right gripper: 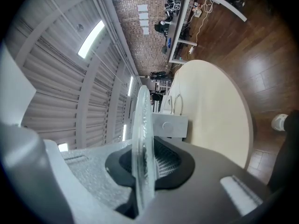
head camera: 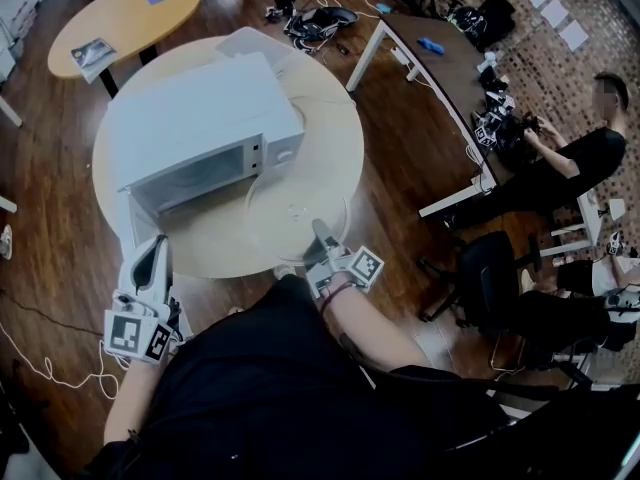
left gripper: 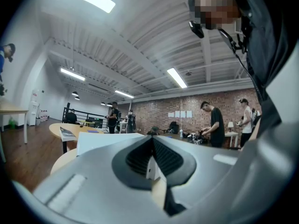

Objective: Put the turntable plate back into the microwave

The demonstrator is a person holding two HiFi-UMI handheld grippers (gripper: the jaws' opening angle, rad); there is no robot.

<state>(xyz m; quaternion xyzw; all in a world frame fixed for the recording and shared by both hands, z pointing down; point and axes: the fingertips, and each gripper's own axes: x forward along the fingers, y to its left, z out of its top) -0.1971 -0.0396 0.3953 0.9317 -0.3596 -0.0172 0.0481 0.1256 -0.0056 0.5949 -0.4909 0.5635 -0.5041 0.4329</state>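
— Over the round table [head camera: 335, 158], the right gripper [head camera: 322, 236] was shut tight on the near edge of the glass plate [head camera: 296, 208]. The plate lay flat, in front of the microwave [head camera: 200, 118].
— What could go wrong?
— Only one edge was held. Glass is slippery, so I think the plate could tip, slide out and break. It could bump the side of the opening too.
— Was there room?
— Yes. The door [head camera: 127, 223] stood open on the left, near the left gripper [head camera: 152, 263], which was shut on nothing. Nothing stood between the plate and the opening.
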